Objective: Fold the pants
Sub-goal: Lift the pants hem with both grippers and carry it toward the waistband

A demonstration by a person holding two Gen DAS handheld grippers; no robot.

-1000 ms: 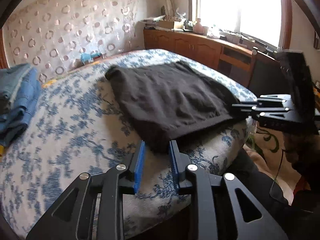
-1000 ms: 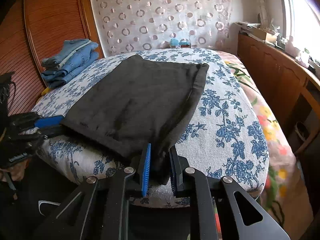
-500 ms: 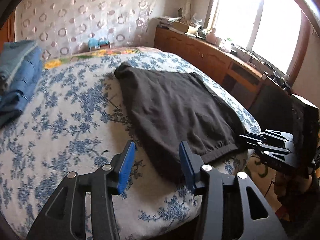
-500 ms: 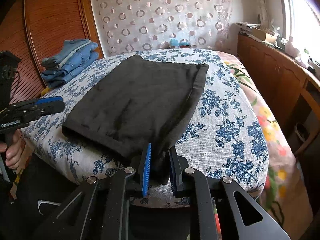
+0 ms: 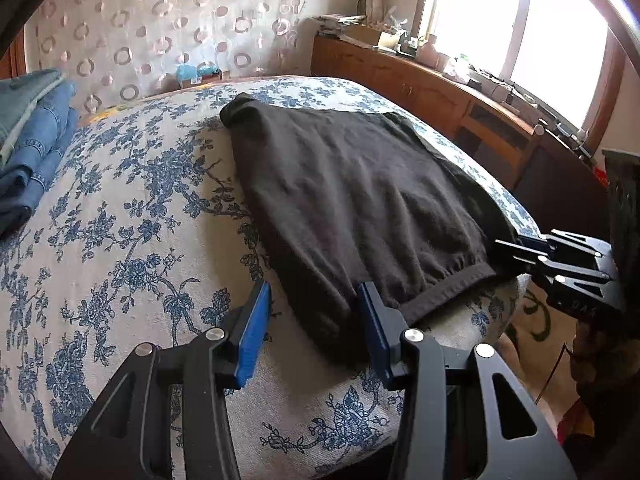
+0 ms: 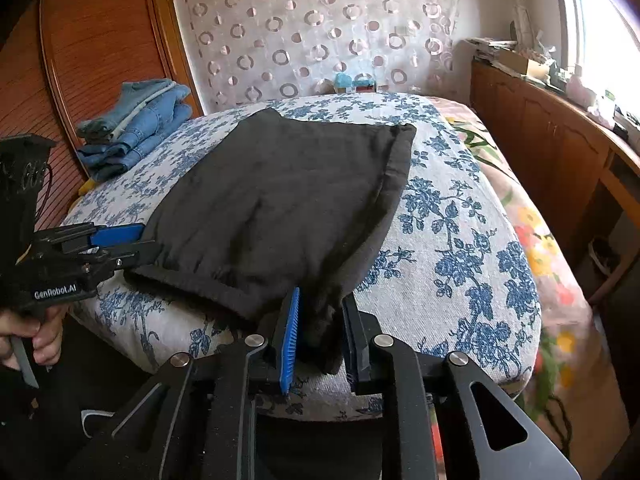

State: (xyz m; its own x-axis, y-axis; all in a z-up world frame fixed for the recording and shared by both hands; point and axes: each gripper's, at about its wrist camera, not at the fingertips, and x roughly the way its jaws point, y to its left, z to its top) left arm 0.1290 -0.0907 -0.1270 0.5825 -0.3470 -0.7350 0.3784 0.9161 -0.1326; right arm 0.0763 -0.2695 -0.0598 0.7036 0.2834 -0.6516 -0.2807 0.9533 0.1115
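Note:
Dark brown pants (image 5: pixel 360 196) lie folded flat on the blue-flowered bed (image 5: pixel 132 216), waistband at the near edge. My left gripper (image 5: pixel 316 320) is open, its fingers either side of the near left corner of the pants, not closed on it. My right gripper (image 6: pixel 318 330) is shut on the near right corner of the pants (image 6: pixel 280 200), which bunches between its blue pads. The right gripper also shows in the left wrist view (image 5: pixel 508 248) at the cloth's right corner. The left gripper shows in the right wrist view (image 6: pixel 136 240).
A stack of folded blue jeans (image 6: pixel 136 128) sits at the bed's far left by the wooden headboard (image 6: pixel 80 64). A wooden cabinet (image 6: pixel 552 152) with clutter runs along the right under the window. Small blue items (image 5: pixel 196 72) lie by the curtain.
My left gripper let go of the near left corner, opened wide, lifted, then came back down around that corner. The right gripper has stayed shut on its corner.

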